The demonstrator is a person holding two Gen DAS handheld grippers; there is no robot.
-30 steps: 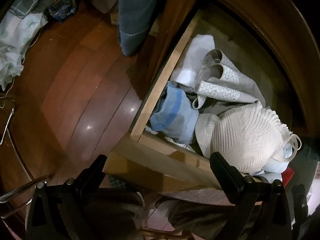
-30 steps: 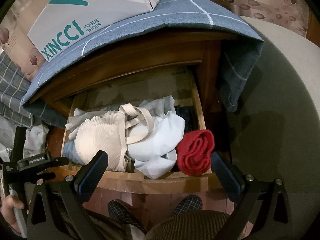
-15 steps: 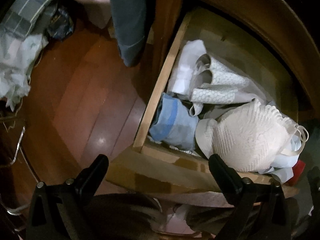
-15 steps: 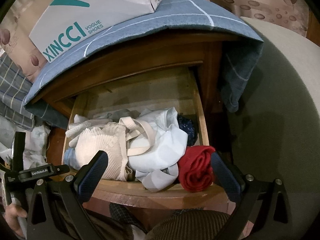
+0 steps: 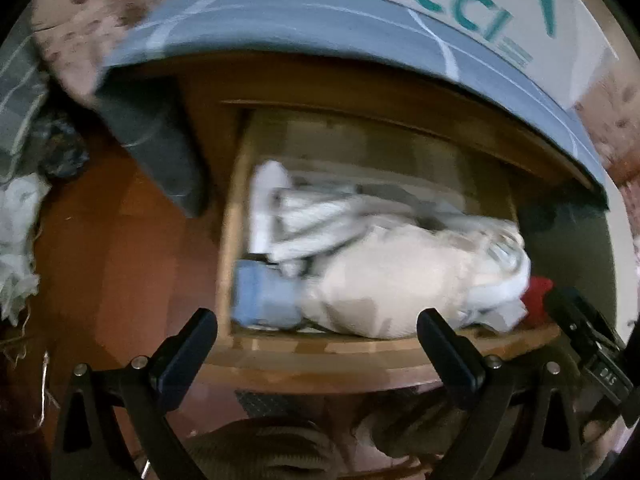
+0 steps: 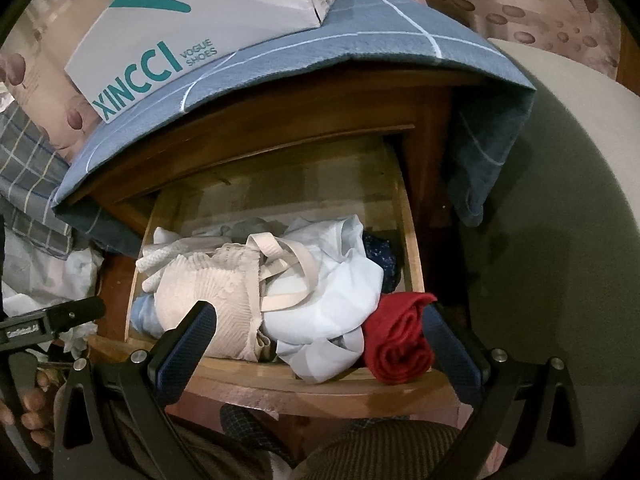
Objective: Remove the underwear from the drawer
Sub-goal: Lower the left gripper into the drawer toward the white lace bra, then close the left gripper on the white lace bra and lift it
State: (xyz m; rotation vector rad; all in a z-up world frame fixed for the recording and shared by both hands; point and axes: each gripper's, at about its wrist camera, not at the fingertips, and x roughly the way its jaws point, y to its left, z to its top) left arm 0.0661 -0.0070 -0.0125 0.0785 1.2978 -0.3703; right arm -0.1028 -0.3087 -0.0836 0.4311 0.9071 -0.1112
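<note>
The wooden drawer [image 6: 276, 374] stands pulled open, full of underwear. A cream ribbed bra [image 6: 208, 292] lies at its front left, a white garment [image 6: 332, 300] in the middle, a rolled red piece [image 6: 400, 336] at the front right, a dark blue piece [image 6: 380, 256] behind it. In the blurred left wrist view the drawer [image 5: 360, 346] shows the cream bra [image 5: 384, 280], a blue folded piece [image 5: 260, 296] and the red piece [image 5: 538, 292]. My right gripper [image 6: 320, 334] is open, just above the drawer's front. My left gripper [image 5: 318, 338] is open and empty before the drawer front.
A blue checked cloth [image 6: 320, 64] covers the cabinet top, with a white XINCCI shoe box [image 6: 192, 28] on it. A grey-green cushion [image 6: 560, 240] is at the right. Clothes lie on the wooden floor [image 5: 120, 260] at the left. My legs are below the drawer.
The left gripper has swung from looking down at the drawer's left side to facing the drawer front. The right gripper has moved closer over the drawer, which now stands further out.
</note>
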